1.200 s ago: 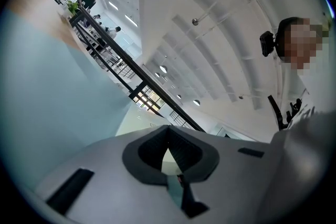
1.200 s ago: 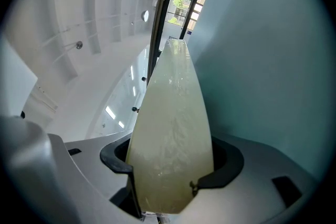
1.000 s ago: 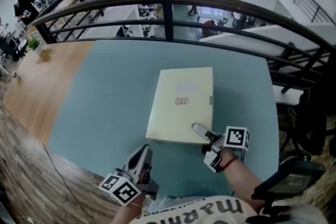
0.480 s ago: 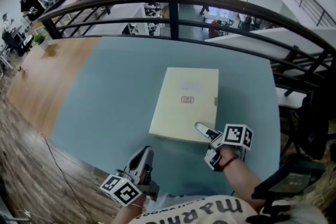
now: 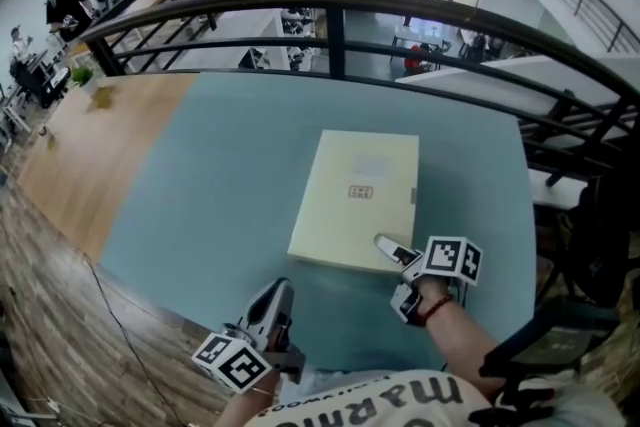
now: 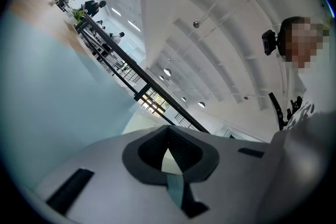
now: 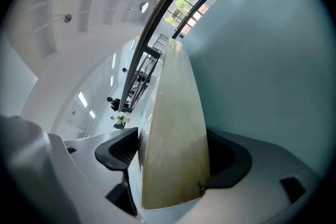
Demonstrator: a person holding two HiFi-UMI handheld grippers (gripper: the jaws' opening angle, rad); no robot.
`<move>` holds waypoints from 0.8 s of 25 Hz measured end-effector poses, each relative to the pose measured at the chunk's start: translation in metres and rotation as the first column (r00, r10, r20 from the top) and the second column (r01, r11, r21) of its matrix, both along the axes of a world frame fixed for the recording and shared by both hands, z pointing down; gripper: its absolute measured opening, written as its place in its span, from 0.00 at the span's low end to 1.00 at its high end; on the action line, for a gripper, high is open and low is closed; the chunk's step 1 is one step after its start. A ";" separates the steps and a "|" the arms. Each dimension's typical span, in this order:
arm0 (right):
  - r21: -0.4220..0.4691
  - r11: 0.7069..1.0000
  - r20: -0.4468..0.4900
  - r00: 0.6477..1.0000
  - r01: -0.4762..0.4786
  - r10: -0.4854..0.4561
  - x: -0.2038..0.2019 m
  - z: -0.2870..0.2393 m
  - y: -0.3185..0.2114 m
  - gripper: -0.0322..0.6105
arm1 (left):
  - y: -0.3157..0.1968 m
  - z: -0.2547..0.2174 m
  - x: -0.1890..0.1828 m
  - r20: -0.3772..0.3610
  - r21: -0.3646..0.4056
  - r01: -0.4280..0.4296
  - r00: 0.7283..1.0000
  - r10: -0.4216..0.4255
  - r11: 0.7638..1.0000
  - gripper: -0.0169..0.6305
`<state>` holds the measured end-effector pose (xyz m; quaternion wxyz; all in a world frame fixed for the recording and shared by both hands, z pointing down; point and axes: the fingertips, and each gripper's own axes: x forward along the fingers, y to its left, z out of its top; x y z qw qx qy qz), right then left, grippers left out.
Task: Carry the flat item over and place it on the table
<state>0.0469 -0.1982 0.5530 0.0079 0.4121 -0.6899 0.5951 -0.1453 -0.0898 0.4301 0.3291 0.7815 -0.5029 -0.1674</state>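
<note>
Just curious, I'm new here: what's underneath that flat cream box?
The teal table; the flat cream box rests on it. Whatever lies directly beneath the box is covered.

flat item [image 5: 358, 200]: smooth, slightly glossy | table [image 5: 220, 175]: matt | railing [image 5: 331, 40]: metal | floor [image 5: 40, 295]: wood

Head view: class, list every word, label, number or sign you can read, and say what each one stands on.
Shirt: large dark letters that seem to begin "mar"; the rest is unclear and cut off by the frame edge.
Small label on the flat cream box: too small to read.
Two marker cubes: black-and-white square patterns, no letters.
Nothing else is legible.
</note>
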 end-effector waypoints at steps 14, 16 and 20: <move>-0.019 1.000 -0.111 0.994 0.008 -0.010 0.007 0.012 0.001 0.65 | -0.015 0.005 0.006 -0.009 -0.019 -0.040 0.999 0.040 0.999 0.03; -0.018 1.000 -0.118 0.993 0.011 -0.013 0.007 0.011 0.002 0.65 | -0.016 0.005 0.008 -0.009 -0.022 -0.047 0.999 0.047 0.999 0.03; -0.016 1.000 -0.137 0.991 0.010 -0.012 0.008 0.013 0.004 0.65 | -0.019 0.005 0.010 -0.009 -0.019 -0.054 0.998 0.054 0.998 0.03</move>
